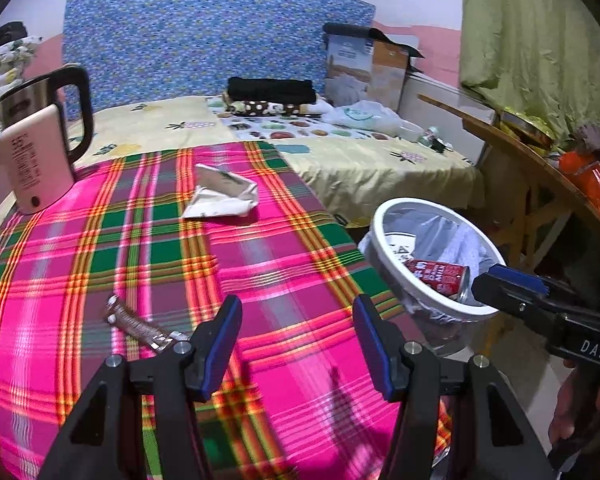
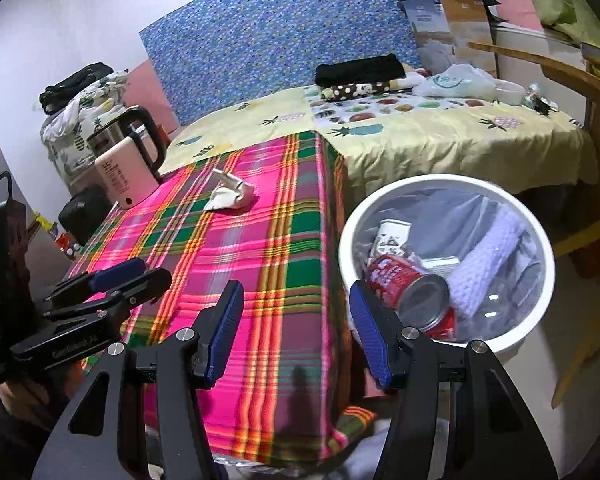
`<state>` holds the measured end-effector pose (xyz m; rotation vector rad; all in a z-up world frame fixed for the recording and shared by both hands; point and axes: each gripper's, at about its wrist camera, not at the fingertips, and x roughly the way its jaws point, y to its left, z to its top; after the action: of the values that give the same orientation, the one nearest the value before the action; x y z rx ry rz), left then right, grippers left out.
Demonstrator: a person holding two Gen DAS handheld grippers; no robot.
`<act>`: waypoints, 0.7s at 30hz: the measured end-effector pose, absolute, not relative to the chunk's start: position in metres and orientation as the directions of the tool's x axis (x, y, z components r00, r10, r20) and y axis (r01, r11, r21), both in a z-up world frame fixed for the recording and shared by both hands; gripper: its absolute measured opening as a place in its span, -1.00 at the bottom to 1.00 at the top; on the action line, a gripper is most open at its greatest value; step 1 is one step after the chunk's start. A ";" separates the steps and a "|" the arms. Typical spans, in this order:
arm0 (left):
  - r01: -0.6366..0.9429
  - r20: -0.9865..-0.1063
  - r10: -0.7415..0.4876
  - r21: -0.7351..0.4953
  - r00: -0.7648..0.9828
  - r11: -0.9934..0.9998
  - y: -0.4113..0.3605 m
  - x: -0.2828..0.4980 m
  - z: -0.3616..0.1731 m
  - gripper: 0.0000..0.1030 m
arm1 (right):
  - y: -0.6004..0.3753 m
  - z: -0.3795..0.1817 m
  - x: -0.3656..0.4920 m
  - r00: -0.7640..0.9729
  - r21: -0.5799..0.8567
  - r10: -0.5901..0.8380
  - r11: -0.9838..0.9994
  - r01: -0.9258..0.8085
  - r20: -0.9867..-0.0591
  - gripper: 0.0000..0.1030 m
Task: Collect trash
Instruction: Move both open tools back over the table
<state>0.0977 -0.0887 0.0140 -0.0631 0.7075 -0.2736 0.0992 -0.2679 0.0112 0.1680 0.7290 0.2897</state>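
A crumpled white paper carton (image 1: 223, 197) (image 2: 231, 194) lies on the pink plaid tablecloth (image 1: 260, 264) (image 2: 240, 280), far side. A brown snack wrapper (image 1: 140, 326) lies just left of my left gripper (image 1: 296, 312), which is open and empty over the cloth. Beside the table stands a white bin (image 1: 384, 240) (image 2: 540, 280) lined with a bag, holding a red can (image 1: 440, 276) (image 2: 412, 292), a paper cup (image 2: 392, 236) and white wadding. My right gripper (image 2: 296, 300) is open and empty near the table's edge and the bin. Each gripper also shows in the other's view (image 1: 512, 284) (image 2: 128, 276).
A pink electric kettle (image 1: 36, 152) (image 2: 124, 164) stands at the table's far left corner. Behind is a bed (image 1: 360, 152) (image 2: 440, 132) with folded clothes, a plastic bag and a cardboard box. A wooden table (image 1: 540, 168) with orange packets is at right.
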 end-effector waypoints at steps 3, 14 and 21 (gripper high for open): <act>0.204 -0.634 -0.250 -0.147 0.732 0.968 -0.081 0.095 0.013 0.15 | -0.260 0.010 0.099 0.697 0.243 0.329 0.944 -0.224 -0.637 0.10; 0.129 -0.645 -0.184 -0.132 0.742 0.983 -0.058 0.092 0.004 0.16 | -0.236 0.008 0.101 0.664 0.218 0.346 0.937 -0.272 -0.663 0.10; 0.066 -0.665 -0.136 -0.129 0.734 0.989 -0.042 0.100 -0.004 0.16 | -0.224 0.007 0.105 0.649 0.204 0.357 0.931 -0.301 -0.672 0.10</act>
<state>0.1005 -0.0423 -0.0039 -0.0991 0.7381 -0.1109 0.1053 -0.2243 0.0068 0.0764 0.7800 0.3748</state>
